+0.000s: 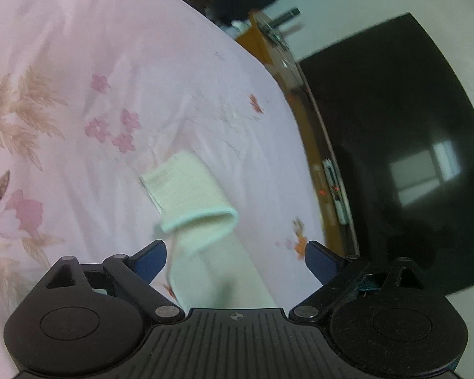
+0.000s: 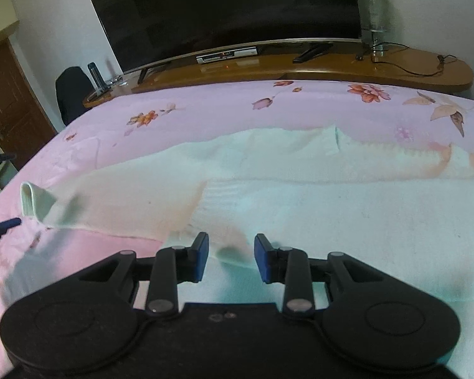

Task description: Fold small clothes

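A cream knit garment point(image 2: 300, 199) lies spread on the pink floral bedsheet point(image 2: 224, 107). Its sleeve point(image 2: 117, 205) stretches left, with the cuff point(image 2: 31, 199) folded back on itself. In the left wrist view the same sleeve point(image 1: 211, 268) runs up between the jaws, and its cuff point(image 1: 192, 199) is doubled over. My left gripper point(image 1: 235, 260) is open over the sleeve and holds nothing. Its tip shows in the right wrist view point(image 2: 3, 224). My right gripper point(image 2: 230, 257) is open at the garment's near edge, by the armpit, and is empty.
A wooden TV console point(image 2: 300, 66) runs along the far side of the bed, carrying a large dark TV point(image 2: 224, 9), a set-top box point(image 2: 226, 55) and a glass vase point(image 2: 374, 9). A dark chair point(image 2: 71, 91) and a wooden door point(image 2: 12, 101) stand at left.
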`<state>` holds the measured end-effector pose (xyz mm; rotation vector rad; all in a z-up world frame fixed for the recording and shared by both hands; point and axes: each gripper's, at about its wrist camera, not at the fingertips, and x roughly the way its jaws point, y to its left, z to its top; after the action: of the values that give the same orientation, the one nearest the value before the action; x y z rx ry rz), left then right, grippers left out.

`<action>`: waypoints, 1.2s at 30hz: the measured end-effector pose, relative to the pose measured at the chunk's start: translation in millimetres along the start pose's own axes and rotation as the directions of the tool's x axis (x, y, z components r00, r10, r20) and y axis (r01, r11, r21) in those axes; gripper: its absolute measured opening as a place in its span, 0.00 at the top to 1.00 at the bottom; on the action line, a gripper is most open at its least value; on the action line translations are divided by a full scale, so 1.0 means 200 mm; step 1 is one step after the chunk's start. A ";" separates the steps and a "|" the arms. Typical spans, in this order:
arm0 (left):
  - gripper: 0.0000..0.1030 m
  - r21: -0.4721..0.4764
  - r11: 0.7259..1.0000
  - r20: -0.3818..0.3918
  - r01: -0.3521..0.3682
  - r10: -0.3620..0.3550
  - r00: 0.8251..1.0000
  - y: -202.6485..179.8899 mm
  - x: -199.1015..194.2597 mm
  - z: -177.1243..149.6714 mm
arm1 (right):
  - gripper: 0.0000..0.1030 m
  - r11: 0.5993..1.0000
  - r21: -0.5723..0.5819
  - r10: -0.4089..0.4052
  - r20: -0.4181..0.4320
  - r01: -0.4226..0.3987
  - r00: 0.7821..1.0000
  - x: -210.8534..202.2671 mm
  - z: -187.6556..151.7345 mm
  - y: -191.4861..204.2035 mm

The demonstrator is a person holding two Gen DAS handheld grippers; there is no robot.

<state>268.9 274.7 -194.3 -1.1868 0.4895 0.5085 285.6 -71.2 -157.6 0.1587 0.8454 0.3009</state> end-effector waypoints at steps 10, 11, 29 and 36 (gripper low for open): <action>0.43 -0.074 0.997 0.041 0.016 -0.013 0.999 0.10 0.18 0.08 | 0.68 1.000 -0.001 0.001 -0.018 -0.002 1.000 0.02 -0.02 -0.02; 0.55 -0.064 0.998 0.057 0.002 0.002 0.998 0.11 0.19 0.10 | 0.68 1.000 -0.003 0.004 -0.019 -0.004 1.000 0.02 -0.02 -0.02; 0.96 0.481 0.856 -0.025 0.190 -0.203 0.979 -0.39 -0.01 -0.11 | 0.68 0.985 -0.092 -0.145 -0.015 0.143 0.989 0.12 -0.01 -0.01; 0.96 0.597 0.702 -0.334 0.388 -0.222 0.916 -0.64 0.04 -0.73 | 0.68 0.997 0.075 -0.009 0.047 0.005 0.999 -0.02 0.02 -0.16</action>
<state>339.9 99.8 -148.5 -0.6152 0.5966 -0.1190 292.7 -102.2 -160.3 0.2323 0.8109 0.2582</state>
